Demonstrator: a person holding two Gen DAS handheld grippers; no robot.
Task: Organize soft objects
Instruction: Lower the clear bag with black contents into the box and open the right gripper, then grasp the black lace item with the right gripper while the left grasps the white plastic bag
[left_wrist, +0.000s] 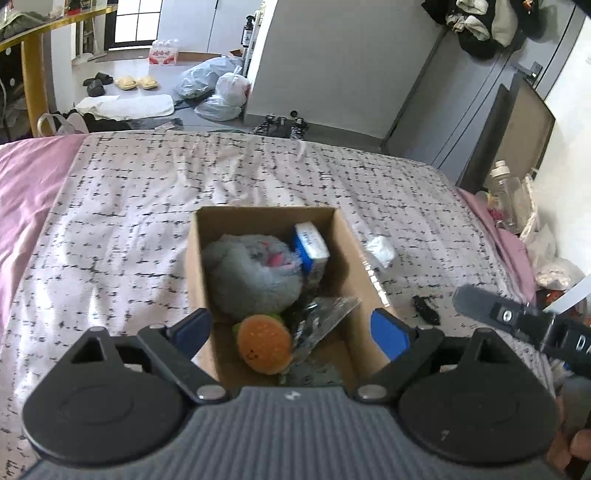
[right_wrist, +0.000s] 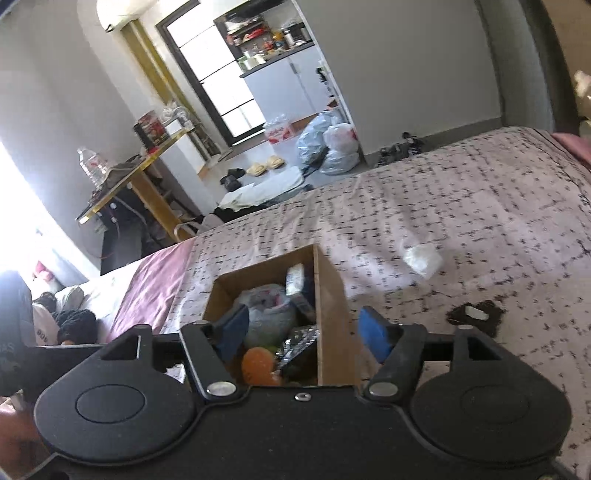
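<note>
An open brown cardboard box (left_wrist: 271, 218) sits on the bed's pink black-flecked cover (left_wrist: 147, 192). It holds a grey plush toy (left_wrist: 251, 273), an orange burger-shaped soft toy (left_wrist: 264, 345), a blue-and-white carton (left_wrist: 312, 247) and a clear plastic packet (left_wrist: 325, 314). The left claw (left_wrist: 291, 328) hangs over the box, jaws apart, empty. The right claw (right_wrist: 304, 332) likewise stands apart, empty. A crumpled white tissue (right_wrist: 423, 260) lies at the box's 2 o'clock; a small black item (right_wrist: 476, 315) lies at 3 o'clock.

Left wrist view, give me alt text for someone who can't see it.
An open cardboard box on a patterned bedspread holds a grey plush toy, burger toy and blue-white carton. The open left tool hovers above.
</note>
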